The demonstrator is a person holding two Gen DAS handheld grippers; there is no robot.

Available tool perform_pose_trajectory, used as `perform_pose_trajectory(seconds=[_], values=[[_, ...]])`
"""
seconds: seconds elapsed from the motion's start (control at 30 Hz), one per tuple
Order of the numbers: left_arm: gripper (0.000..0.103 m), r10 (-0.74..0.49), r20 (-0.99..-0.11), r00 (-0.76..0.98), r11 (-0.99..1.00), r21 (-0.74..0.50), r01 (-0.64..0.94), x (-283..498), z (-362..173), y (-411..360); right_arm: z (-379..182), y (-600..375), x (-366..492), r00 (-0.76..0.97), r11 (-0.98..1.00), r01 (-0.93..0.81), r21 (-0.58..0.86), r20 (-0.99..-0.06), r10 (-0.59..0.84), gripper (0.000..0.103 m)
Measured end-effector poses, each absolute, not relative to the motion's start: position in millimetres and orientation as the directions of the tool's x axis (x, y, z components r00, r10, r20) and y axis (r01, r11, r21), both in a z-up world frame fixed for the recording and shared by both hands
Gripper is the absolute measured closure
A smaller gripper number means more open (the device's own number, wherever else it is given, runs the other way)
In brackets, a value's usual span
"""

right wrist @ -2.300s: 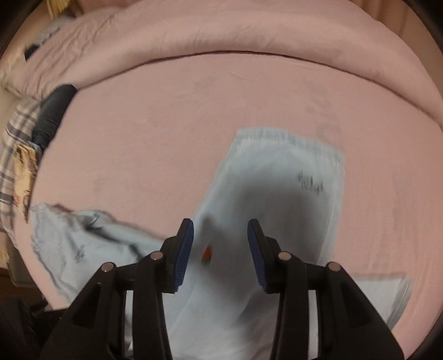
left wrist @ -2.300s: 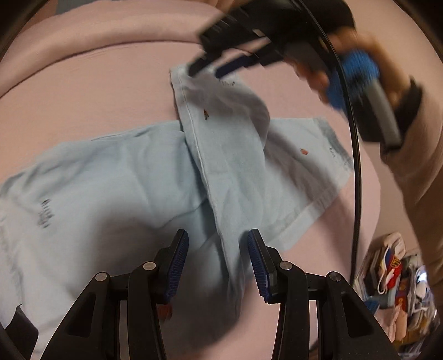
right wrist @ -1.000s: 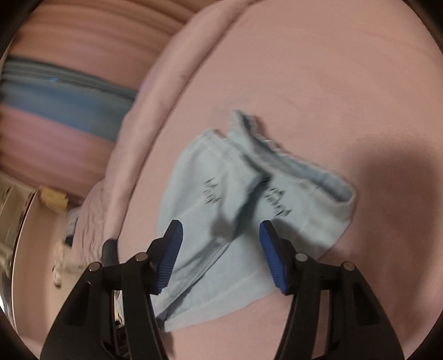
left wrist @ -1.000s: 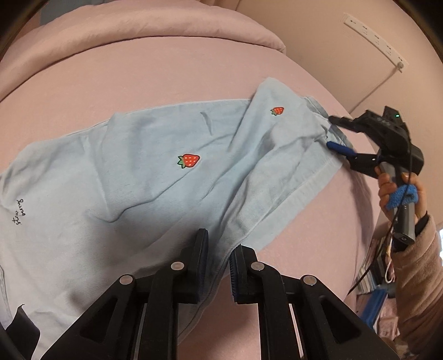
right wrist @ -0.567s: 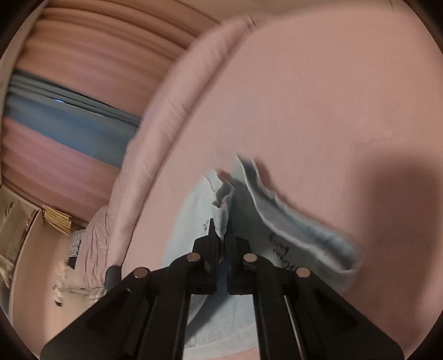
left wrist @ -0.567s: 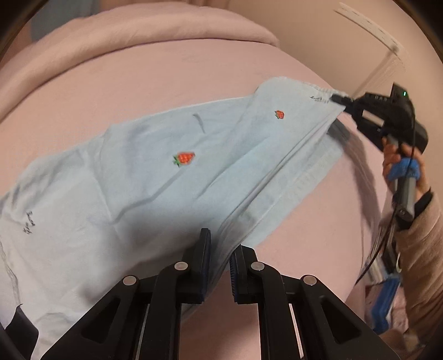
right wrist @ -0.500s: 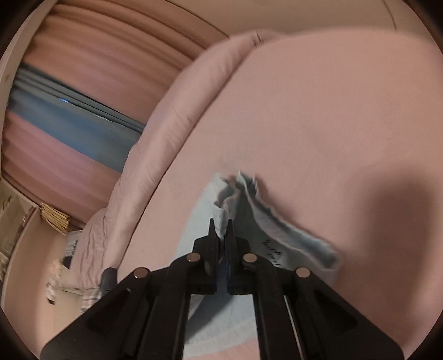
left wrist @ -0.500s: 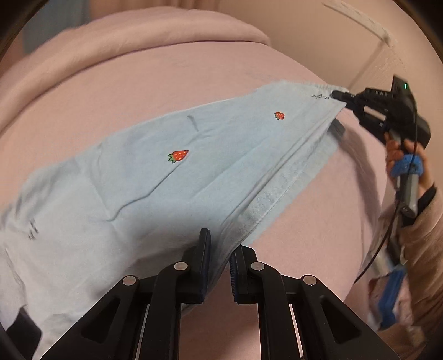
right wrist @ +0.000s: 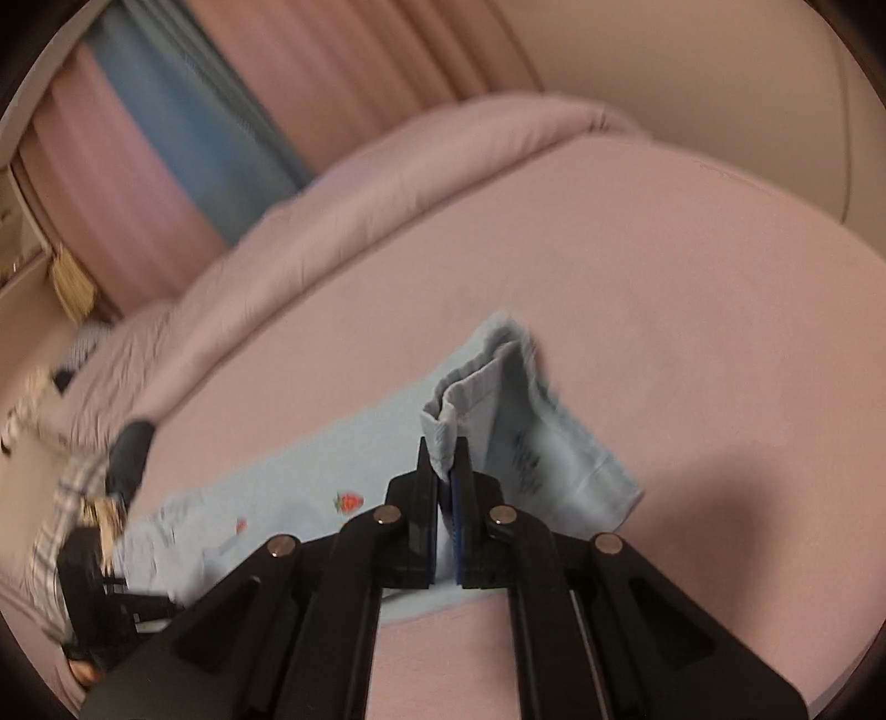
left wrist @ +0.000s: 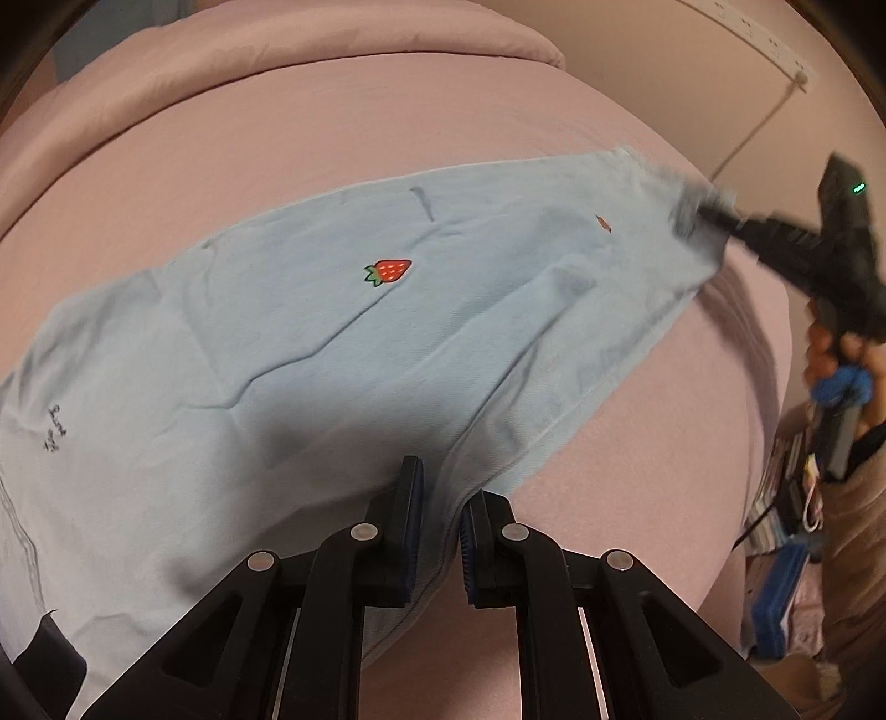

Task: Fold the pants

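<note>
Pants [left wrist: 310, 354] are thin, floppy cotton – light, they sag between grips, so hems and edges are the spots to grab. Left gripper [left wrist: 440, 531] is pinching a folded edge, right gripper [right wrist: 443, 487] clamped on a leg cuff, cloth stretched over the pink bed [left wrist: 343, 138] – soft, slightly grippy. Curtains [right wrist: 183, 138] behind.

I see a pink bedsheet [left wrist: 343, 133] under a rolled pink duvet [right wrist: 387, 183], pink-and-blue curtains [right wrist: 183, 127] behind, a white power strip [left wrist: 758, 33] on the wall.
</note>
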State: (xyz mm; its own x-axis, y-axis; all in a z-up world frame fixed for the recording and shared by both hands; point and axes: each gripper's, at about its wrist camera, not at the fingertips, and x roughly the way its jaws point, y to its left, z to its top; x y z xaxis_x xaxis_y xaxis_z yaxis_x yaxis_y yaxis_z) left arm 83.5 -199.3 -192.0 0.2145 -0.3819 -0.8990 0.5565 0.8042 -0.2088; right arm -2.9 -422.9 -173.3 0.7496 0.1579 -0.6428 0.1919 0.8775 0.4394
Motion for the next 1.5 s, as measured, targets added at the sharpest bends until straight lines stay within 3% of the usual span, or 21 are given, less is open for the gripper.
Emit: perform_pose_trajectory(seconds=[0.13,0.23,0.37,0.43,0.5,0.6,0.73,0.8,0.83,0.93,1.0,1.1,1.23,1.3,1.33,1.37,1.43,1.5], values=[[0.092,-0.367,-0.904,0.217,0.796,-0.185,0.576,74.3,-187.4,-204.0,-209.3,-452.1,4.6,0.644,0.862,0.382,0.334,-0.765,0.011,0.097],[0.092,-0.352,-0.909,0.224,0.791,-0.161,0.591,72.0,-187.6,-205.0,-223.8,-470.0,4.0,0.657,0.811,0.413,0.415,-0.752,0.050,0.100],[0.092,-0.369,-0.906,0.205,0.782,-0.183,0.595,67.8,-179.4,-196.4,-221.8,-484.3,-1.7,0.680,0.797,0.392,0.460,-0.728,0.086,0.095],[0.085,-0.421,-0.890,0.172,0.752,-0.237,0.615,59.0,-167.7,-188.8,-223.7,-491.9,-1.5,0.698,0.743,0.390,0.544,-0.701,0.147,0.093],[0.062,-0.520,-0.848,0.107,0.698,-0.349,0.625,51.7,-154.7,-182.2,-225.4,-500.3,-6.6,0.720,0.701,0.380,0.603,-0.669,0.185,0.087],[0.047,-0.660,-0.750,0.049,0.609,-0.496,0.619,50.5,-136.8,-168.3,-228.9,-508.0,-6.2,0.734,0.655,0.365,0.661,-0.638,0.234,0.079],[0.044,-0.617,-0.770,0.162,0.700,-0.444,0.559,77.7,-138.4,-165.2,-231.6,-512.0,3.8,0.726,0.646,0.369,0.668,-0.641,0.249,0.080],[0.044,-0.561,-0.803,0.201,0.771,-0.418,0.481,100.8,-155.2,-165.0,-230.7,-509.2,8.3,0.712,0.674,0.376,0.635,-0.664,0.228,0.086],[0.044,-0.517,-0.825,0.228,0.811,-0.387,0.439,109.2,-164.1,-162.4,-224.6,-502.2,9.1,0.694,0.715,0.385,0.584,-0.694,0.193,0.095],[0.044,-0.414,-0.873,0.257,0.884,-0.318,0.342,127.8,-191.6,-159.2,-209.9,-500.3,6.1,0.711,0.769,0.369,0.522,-0.691,0.129,0.095],[0.044,-0.410,-0.870,0.273,0.885,-0.307,0.351,129.4,-197.5,-161.2,-204.4,-502.5,3.7,0.733,0.778,0.363,0.512,-0.672,0.100,0.095],[0.044,-0.399,-0.874,0.277,0.882,-0.284,0.377,128.9,-197.9,-165.9,-219.4,-503.3,13.3,0.662,0.792,0.417,0.447,-0.746,0.073,0.097],[0.044,-0.411,-0.873,0.263,0.880,-0.305,0.365,131.8,-194.6,-153.6,-218.3,-495.6,14.9,0.636,0.832,0.425,0.357,-0.771,0.006,0.098],[0.044,-0.418,-0.862,0.288,0.882,-0.308,0.357,131.7,-185.2,-139.4,-206.7,-486.0,16.7,0.594,0.861,0.442,0.253,-0.801,-0.070,0.087],[0.044,-0.422,-0.850,0.315,0.883,-0.306,0.357,127.9,-176.9,-126.7,-197.4,-481.0,19.4,0.569,0.867,0.471,0.160,-0.807,-0.160,0.069],[0.044,-0.419,-0.844,0.336,0.887,-0.299,0.353,124.5,-169.6,-116.5,-189.7,-476.7,19.8,0.555,0.866,0.494,0.074,-0.794,-0.249,0.062],[0.044,-0.384,-0.836,0.392,0.908,-0.264,0.325,119.0,-159.4,-88.5,-171.8,-466.3,18.5,0.593,0.877,0.481,-0.011,-0.733,-0.334,0.062],[0.044,-0.338,-0.836,0.433,0.931,-0.228,0.285,116.8,-156.3,-63.4,-161.1,-454.6,27.1,0.665,0.923,0.383,0.049,-0.708,-0.238,0.062]])
